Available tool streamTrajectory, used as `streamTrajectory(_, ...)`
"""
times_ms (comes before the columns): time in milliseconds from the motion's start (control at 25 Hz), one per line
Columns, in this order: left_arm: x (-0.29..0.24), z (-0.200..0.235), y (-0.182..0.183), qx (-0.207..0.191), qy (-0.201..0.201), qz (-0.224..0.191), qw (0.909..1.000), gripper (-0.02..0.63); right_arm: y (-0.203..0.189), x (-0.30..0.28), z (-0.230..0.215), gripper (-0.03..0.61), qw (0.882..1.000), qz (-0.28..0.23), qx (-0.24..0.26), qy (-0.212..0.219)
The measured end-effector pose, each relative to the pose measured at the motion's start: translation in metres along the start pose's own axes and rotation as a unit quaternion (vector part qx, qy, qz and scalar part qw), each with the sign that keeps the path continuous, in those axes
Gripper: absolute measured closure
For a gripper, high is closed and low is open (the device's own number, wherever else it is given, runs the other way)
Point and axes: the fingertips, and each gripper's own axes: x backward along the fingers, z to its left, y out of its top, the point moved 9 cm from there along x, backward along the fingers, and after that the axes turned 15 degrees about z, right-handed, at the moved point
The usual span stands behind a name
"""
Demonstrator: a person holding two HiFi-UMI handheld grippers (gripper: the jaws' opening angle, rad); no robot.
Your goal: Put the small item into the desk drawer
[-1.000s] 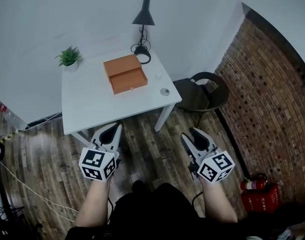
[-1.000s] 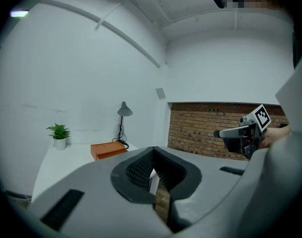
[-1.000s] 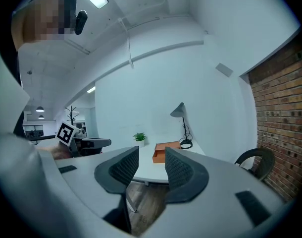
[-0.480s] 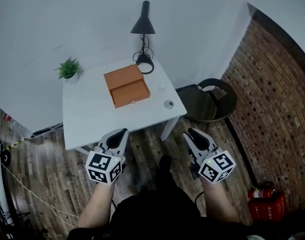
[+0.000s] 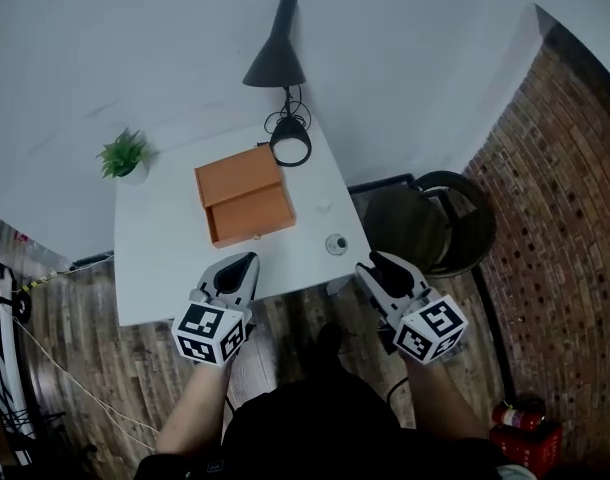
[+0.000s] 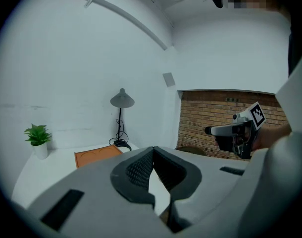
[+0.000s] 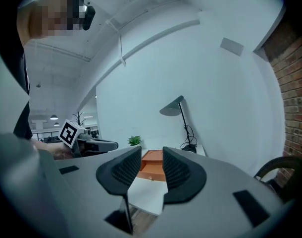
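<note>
An orange desk drawer box [image 5: 243,196] stands mid-table with its drawer front facing me, closed as far as I can see. A small round grey item [image 5: 335,243] lies on the white table [image 5: 165,258] near the front right corner. My left gripper [image 5: 247,259] hovers over the table's near edge, shut and empty, with its tips [image 6: 153,149] touching. My right gripper [image 5: 370,261] is just off the front right corner, near the small item. Its jaws [image 7: 152,152] are opening with nothing between them, and the orange box [image 7: 152,167] shows through the gap.
A black desk lamp [image 5: 277,58] with a coiled cord stands at the table's back. A small potted plant [image 5: 123,154] sits at the back left corner. A dark round chair [image 5: 425,223] is right of the table, by the brick wall. Cables run along the floor at left.
The table has come nearer in the head view. Both grippers, over the floor before, are now at its near edge.
</note>
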Motion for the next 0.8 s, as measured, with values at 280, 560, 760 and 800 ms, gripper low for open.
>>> streamTrajectory(280, -0.068, 0.006, 0.04, 0.01, 0.018, 0.022, 0.9995, 0.604, 0.024, -0.033, -0.079, 0.446, 0.999, 0.012, -0.008, 0.031)
streamTrajectory(560, -0.095, 0.006, 0.056, 0.017, 0.034, 0.026, 0.999, 0.604, 0.029, -0.048, -0.114, 0.44, 0.998, 0.024, -0.01, 0.051)
streamTrajectory(760, -0.104, 0.014, 0.049, 0.027, 0.028, 0.033, 0.9987, 0.604, 0.028, -0.059, -0.115, 0.434, 0.998, 0.031, -0.009, 0.053)
streamTrajectory(800, -0.106, 0.017, 0.048, 0.028, 0.025, 0.033, 0.9988, 0.604, 0.028, -0.062, -0.116, 0.432, 0.998, 0.035, -0.01, 0.05)
